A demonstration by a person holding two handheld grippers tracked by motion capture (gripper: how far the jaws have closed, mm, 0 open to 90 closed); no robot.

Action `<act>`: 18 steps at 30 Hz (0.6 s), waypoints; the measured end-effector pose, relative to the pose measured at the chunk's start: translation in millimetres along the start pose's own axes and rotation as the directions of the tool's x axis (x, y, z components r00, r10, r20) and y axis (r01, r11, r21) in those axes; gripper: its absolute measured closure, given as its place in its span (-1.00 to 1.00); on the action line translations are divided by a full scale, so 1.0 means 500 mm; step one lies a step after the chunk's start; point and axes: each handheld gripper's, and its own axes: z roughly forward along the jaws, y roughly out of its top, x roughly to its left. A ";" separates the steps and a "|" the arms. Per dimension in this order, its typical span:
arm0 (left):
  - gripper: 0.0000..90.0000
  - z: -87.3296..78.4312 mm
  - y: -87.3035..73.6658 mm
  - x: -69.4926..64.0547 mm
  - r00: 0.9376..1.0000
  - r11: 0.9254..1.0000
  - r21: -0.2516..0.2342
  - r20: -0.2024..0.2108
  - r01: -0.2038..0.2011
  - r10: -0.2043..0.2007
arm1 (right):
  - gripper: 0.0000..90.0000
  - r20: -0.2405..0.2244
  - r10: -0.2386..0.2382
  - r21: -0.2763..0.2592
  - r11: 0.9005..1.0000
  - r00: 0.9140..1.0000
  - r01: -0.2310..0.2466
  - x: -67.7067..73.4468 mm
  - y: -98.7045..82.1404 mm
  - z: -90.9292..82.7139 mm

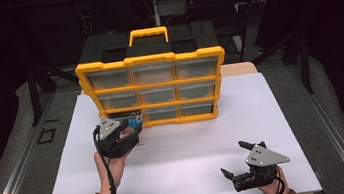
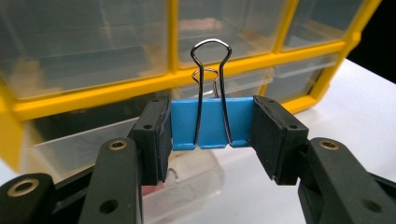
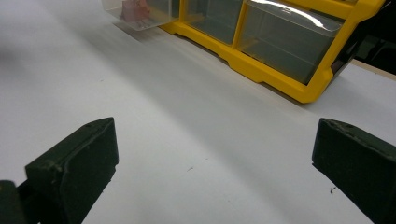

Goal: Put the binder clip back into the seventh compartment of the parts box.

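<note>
The left gripper (image 2: 212, 135) is clamping a smooth blue metal binder clip (image 2: 212, 123) above an open clear plastic drawer (image 2: 187, 186) of the yellow organiser (image 1: 153, 87). The right gripper (image 1: 241, 161) is gaping wide, empty, over bare white tabletop (image 1: 183, 161).

Right gripper (image 3: 212, 163): two black jaws set wide apart, one at lower left, one at lower right, nothing between them, hovering over the white table surface (image 3: 187, 116). Yellow organiser (image 3: 261, 70): at the far right, its clear drawers (image 3: 280, 42) closed in the yellow frame. Pulled-out clear drawer (image 3: 140, 14): at the far left, projecting from the organiser's base, with pink contents too blurred to identify.
</note>
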 end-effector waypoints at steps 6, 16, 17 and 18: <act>0.10 -0.005 0.001 0.022 0.999 1.000 -0.004 -0.032 0.016 -0.016 | -1.00 0.001 0.000 0.001 1.000 1.000 0.000 0.000 0.000 0.000; 0.10 0.013 -0.011 0.061 0.994 0.998 0.043 -0.106 0.041 -0.037 | -1.00 0.001 0.000 0.001 1.000 1.000 0.000 0.000 0.000 0.000; 0.10 0.017 -0.014 0.066 0.993 0.997 0.053 -0.110 0.049 -0.043 | -1.00 0.000 0.000 0.002 1.000 1.000 0.000 0.000 0.000 0.000; 0.08 0.019 -0.016 0.070 0.993 0.997 0.062 -0.110 0.051 -0.044 | -1.00 0.000 -0.001 0.002 1.000 1.000 0.001 0.000 0.000 0.000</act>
